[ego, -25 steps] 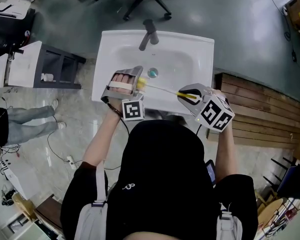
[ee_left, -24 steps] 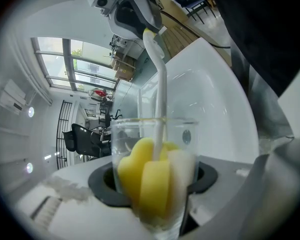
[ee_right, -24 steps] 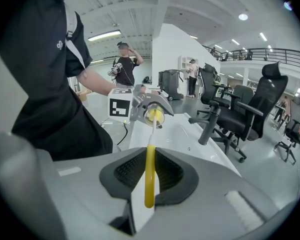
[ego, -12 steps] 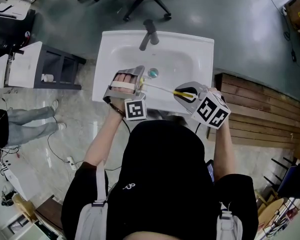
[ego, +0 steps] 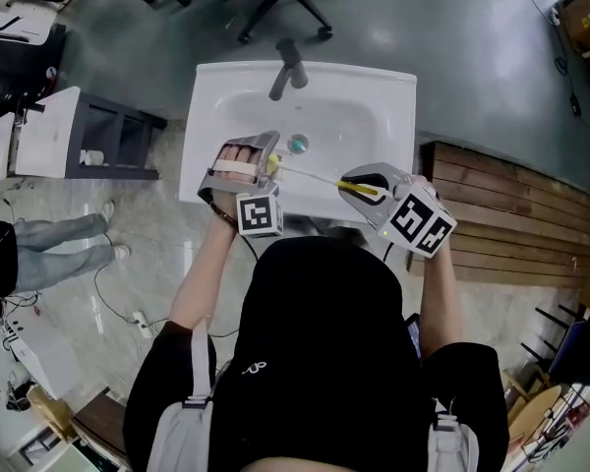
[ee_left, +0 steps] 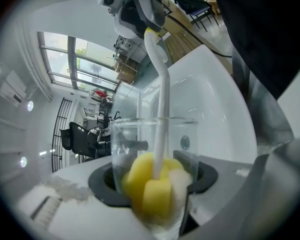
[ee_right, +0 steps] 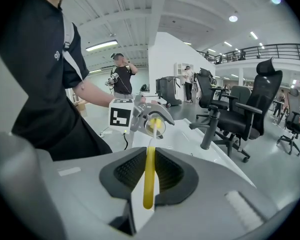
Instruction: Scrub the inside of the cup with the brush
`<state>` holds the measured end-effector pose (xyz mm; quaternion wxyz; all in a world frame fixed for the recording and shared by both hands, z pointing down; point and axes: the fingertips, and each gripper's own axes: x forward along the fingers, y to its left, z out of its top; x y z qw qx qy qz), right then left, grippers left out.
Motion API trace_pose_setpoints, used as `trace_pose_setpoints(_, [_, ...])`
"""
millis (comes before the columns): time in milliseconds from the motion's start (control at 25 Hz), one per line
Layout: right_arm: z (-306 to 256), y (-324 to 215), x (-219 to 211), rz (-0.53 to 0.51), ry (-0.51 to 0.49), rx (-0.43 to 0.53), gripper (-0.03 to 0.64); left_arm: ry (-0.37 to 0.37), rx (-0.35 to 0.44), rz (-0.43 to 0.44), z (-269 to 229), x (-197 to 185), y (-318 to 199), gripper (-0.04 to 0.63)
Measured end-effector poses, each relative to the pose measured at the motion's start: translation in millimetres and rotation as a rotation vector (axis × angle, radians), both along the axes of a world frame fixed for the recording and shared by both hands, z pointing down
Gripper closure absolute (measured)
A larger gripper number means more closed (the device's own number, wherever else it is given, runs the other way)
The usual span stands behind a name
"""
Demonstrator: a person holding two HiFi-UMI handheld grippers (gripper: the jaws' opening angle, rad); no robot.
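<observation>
Brush head [ee_left: 142, 181] seated in the cup [ee_left: 132, 139], above the sink [ego: 379, 106].
Your left tool [ee_left: 156, 180] clasps the clear cup; your right tool [ee_right: 149, 170] clenches the brush handle [ee_right: 149, 191]. Push off-axis and the slim stem [ee_left: 163, 91] could flex, levering the cup loose.

The cup [ee_left: 140, 144] has a clear, smooth, glossy wall smeared with foam inside. The brush [ee_left: 162, 99] has a smooth white plastic shaft and a porous, matt yellow sponge head [ee_left: 149, 190]. The right gripper [ee_right: 149, 156] has black, ribbed, matt pads [ee_right: 126, 173]. The sink [ego: 374, 106] is smooth, glossy white. The faucet [ego: 287, 67] is dull grey metal. The decking [ego: 511, 214] is brown wooden slats.
</observation>
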<state>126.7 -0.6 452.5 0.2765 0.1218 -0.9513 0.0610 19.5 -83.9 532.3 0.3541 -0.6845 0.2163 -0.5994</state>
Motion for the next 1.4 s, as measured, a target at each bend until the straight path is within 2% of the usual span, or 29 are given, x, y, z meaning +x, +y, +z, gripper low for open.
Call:
trace_pose_setpoints(440, [-4.2, 5.0, 10.2, 0.005, 0.001, -0.008, 0.565, 0.043, 0.022, 0.005, -3.3, 4.7, -5.1, 0.330])
trace_pose_setpoints(800, [0.5, 12.5, 36.4, 0.027, 0.013, -0.033, 0.565, 0.019, 0.012, -0.032, 3.4, -18.2, -6.7, 0.330])
trace_pose_setpoints(960, [4.9, 16.6, 51.3, 0.056, 0.008, -0.054, 0.565, 0.028, -0.004, -0.087, 6.4, -37.7, -7.8, 0.330])
trace_pose_setpoints(1120, [5.8, 18.1, 70.6, 0.107, -0.004, -0.068, 0.565, 0.070, -0.013, -0.138, 5.0, -51.5, -9.3, 0.330])
trace_pose_setpoints(1400, [17.3, 19.5, 91.1, 0.211, -0.016, -0.091, 0.565, 0.211, -0.068, -0.214, 11.3, -55.2, -4.5, 0.330])
